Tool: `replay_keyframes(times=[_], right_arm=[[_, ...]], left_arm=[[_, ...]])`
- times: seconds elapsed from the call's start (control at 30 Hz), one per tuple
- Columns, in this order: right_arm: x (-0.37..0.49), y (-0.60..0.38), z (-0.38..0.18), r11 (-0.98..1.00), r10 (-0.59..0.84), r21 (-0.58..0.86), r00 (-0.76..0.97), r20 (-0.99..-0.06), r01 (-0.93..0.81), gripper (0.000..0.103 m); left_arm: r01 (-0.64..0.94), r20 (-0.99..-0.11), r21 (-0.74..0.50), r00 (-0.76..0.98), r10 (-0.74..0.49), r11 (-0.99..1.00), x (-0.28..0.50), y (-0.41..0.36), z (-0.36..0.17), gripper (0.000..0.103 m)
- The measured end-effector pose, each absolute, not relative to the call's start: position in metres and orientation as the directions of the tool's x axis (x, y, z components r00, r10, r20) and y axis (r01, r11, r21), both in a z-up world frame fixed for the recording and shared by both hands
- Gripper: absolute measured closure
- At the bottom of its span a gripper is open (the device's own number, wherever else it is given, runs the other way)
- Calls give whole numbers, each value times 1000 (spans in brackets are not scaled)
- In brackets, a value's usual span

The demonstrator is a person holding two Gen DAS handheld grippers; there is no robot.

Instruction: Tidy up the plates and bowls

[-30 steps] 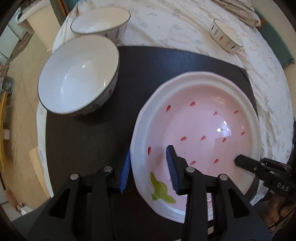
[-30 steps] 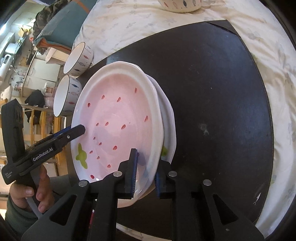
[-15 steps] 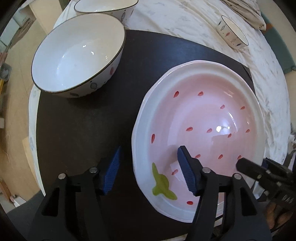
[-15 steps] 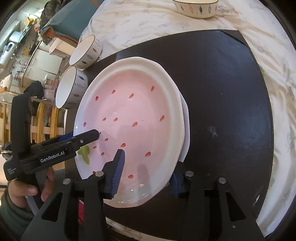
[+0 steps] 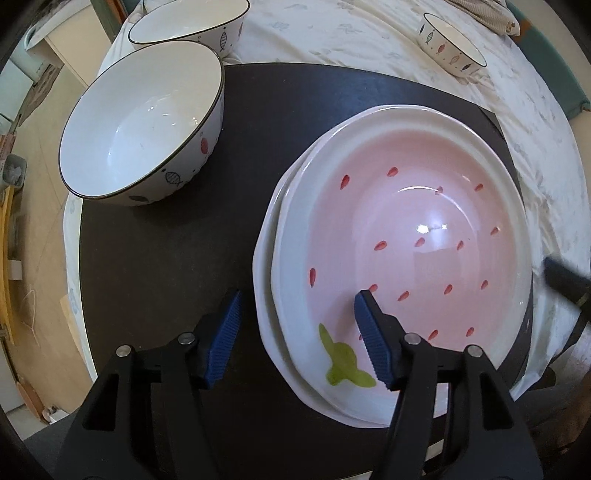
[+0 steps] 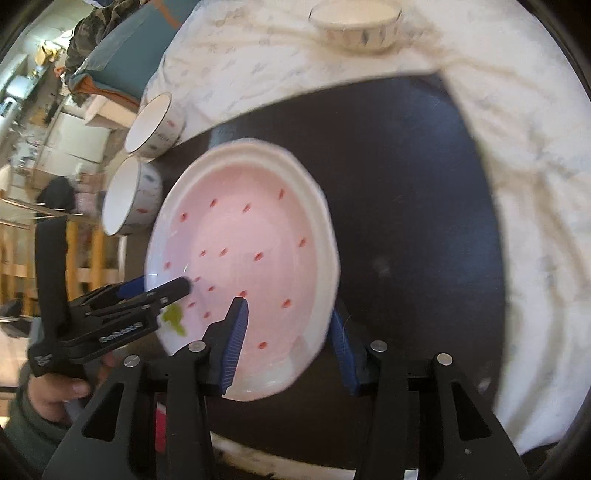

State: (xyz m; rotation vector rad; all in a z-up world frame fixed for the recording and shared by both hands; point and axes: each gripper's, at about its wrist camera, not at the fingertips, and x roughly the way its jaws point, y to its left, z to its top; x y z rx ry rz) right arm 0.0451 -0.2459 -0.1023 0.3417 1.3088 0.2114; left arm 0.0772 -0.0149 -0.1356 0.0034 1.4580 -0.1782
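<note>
Pink plate: the pink-centred ceramic plate with red seed marks and a green leaf [image 5: 406, 236] sits nested on a plain white plate [image 5: 264, 280], both on the round black mat [image 5: 162, 258] over the pale tablecloth [image 5: 369, 40].
Left gripper: my left gripper [image 5: 295, 321] straddles the near rim of the stack, jaws just eased apart and standing clear of the rim, so nothing is clenched.
Right gripper: my right gripper [image 6: 288, 332] has likewise just spread its jaws; the rim lies between them, but I see no pad pressing on it, so I read it as released.
Step in hand: I judge the plate stacking done and both tools letting go.
Bowls: the large white fish-patterned bowl [image 5: 144, 122] stands on the mat's far left, a second one [image 5: 188, 22] just behind it, a small bowl [image 5: 450, 44] well apart on the cloth.
Next move: I expect to lift both tools clear without nudging the stack, then go for the bowls, probably nesting them.
</note>
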Motion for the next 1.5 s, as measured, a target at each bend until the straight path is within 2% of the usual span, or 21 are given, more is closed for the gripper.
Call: replay_keyframes(times=[0.07, 0.13, 0.2, 0.37, 0.43, 0.5, 0.6, 0.77, 0.83, 0.93, 0.97, 1.0, 1.07, 1.13, 1.2, 1.33, 1.5], right_arm=[[43, -253, -85, 941, 298, 334, 340, -892, 49, 53], [41, -259, -74, 953, 240, 295, 418, -876, 71, 38], [41, -261, -74, 966, 169, 239, 459, -872, 99, 4], [55, -250, -100, 980, 143, 184, 381, -913, 72, 3], [58, -241, -109, 988, 127, 150, 348, -929, 40, 5], [57, -233, -111, 990, 123, 138, 342, -932, 20, 15], [58, -233, -108, 991, 111, 129, 356, -928, 28, 15], [62, -240, -105, 976, 172, 209, 357, -918, 68, 15], [62, -243, -107, 969, 192, 233, 337, -922, 85, 20], [61, -244, -118, 960, 225, 262, 286, -931, 98, 53], [61, -243, -121, 959, 230, 265, 272, -934, 97, 73], [61, -241, -125, 959, 240, 270, 254, -937, 90, 79], [61, -232, -130, 961, 250, 269, 226, -942, 62, 85], [60, -224, -131, 974, 213, 225, 223, -951, 30, 85], [59, -225, -129, 972, 219, 232, 227, -949, 35, 85], [58, -241, -117, 952, 252, 290, 288, -924, 100, 81], [55, -251, -103, 931, 282, 342, 347, -894, 124, 81]], left_arm=[[127, -987, -106, 105, -120, 986, 77, -15, -136, 43], [134, -987, -102, 110, -117, 986, 77, -14, -136, 43], [138, -987, -93, 114, -110, 986, 77, -16, -136, 43], [168, -988, -53, 132, -75, 984, 73, -27, -136, 43], [174, -988, -51, 135, -75, 983, 72, -27, -135, 43], [164, -988, -52, 137, -75, 985, 73, -24, -133, 43], [146, -983, -81, 155, -103, 986, 74, -18, -126, 43], [112, -972, -90, 205, -112, 990, 79, -8, -116, 43], [111, -975, -79, 200, -100, 991, 82, -6, -120, 43], [104, -979, -67, 184, -85, 992, 82, -3, -127, 43], [101, -979, -67, 183, -85, 993, 82, -4, -129, 44], [100, -981, -68, 177, -85, 993, 83, -3, -131, 45], [90, -981, -112, 152, -124, 990, 83, -1, -136, 54], [88, -981, -129, 131, -140, 988, 82, -3, -136, 59], [101, -984, -109, 132, -122, 989, 80, -6, -135, 59], [124, -981, -51, 179, -73, 991, 77, -14, -123, 58], [168, -970, -15, 237, -55, 986, 69, -22, -108, 52]])
